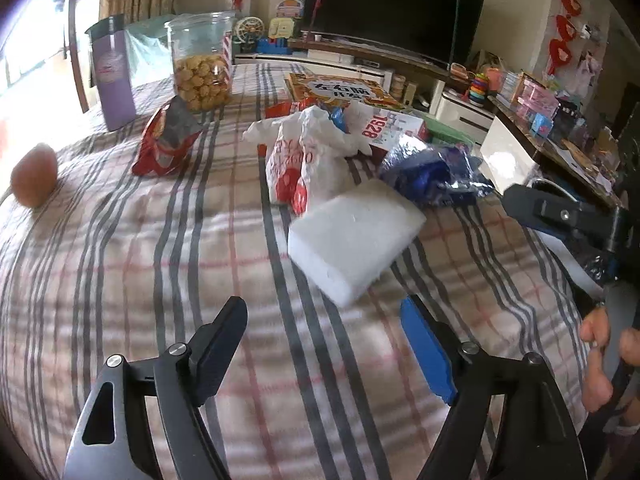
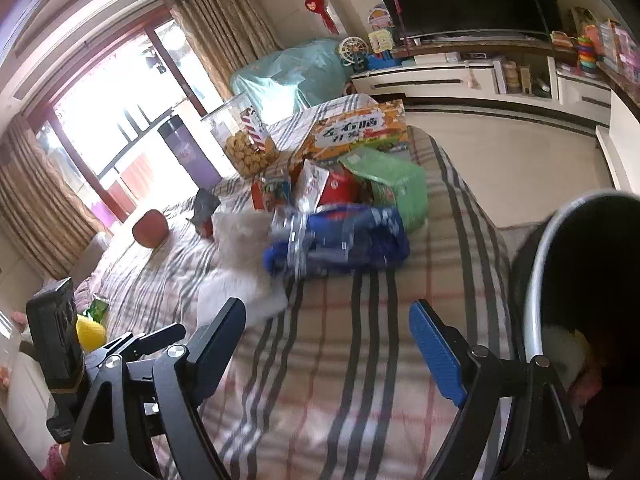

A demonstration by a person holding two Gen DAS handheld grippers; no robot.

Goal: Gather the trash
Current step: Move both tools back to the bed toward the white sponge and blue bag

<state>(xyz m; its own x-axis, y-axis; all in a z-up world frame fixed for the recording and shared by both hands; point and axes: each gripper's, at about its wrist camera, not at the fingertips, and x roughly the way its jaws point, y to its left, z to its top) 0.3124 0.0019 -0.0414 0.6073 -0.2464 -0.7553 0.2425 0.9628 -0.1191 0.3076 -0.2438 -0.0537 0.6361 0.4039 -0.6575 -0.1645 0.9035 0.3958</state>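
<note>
We see strong daylight pouring from the window (image 2: 100, 120), blown out to pure white at ten o'clock in the right wrist view and at nine o'clock in the left wrist view. It washes out the near edge of the striped blanket (image 1: 120, 260) there. Soft shadows fall beneath the left tool (image 1: 322, 350) onto the cloth. The white foam block (image 1: 352, 236) and the blue wrapper (image 2: 340, 240) are smeared by motion blur. Fisheye bending curves the television (image 1: 392, 8) and the curtains (image 2: 32, 208), and both frames darken to black at the corners.
</note>
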